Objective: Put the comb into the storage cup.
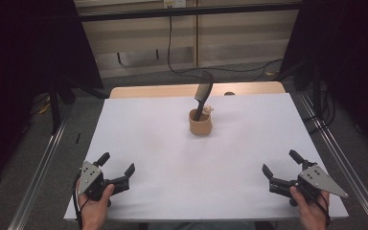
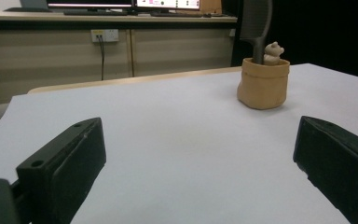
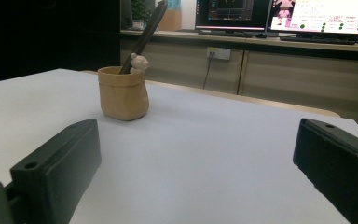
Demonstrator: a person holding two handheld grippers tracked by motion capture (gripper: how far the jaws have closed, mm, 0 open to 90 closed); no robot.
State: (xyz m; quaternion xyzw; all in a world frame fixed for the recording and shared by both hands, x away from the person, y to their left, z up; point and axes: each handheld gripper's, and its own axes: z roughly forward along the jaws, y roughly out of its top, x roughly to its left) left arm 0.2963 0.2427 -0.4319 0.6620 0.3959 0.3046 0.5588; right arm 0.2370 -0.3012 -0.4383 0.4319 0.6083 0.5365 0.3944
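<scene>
Tan, bag-shaped holder cup [image 1: 200, 123] stands upright toward the far middle of the white worktop [image 1: 172, 158]. A black comb [image 1: 203, 93] leans in it, toothed end up, tilted to the right in the high view; a small pale bear figure [image 1: 208, 109] sits at the cup's rim.

Left gripper [image 1: 117, 168] rests at the near left edge, jaws released, nothing between them. Right gripper [image 1: 282, 164] rests at the near right edge, jaws likewise spread and empty.

Cup lies well apart from both, ahead and between them: up and right of the jaws in the left gripper view [image 2: 263, 84], up and left in the right gripper view [image 3: 122, 93].
</scene>
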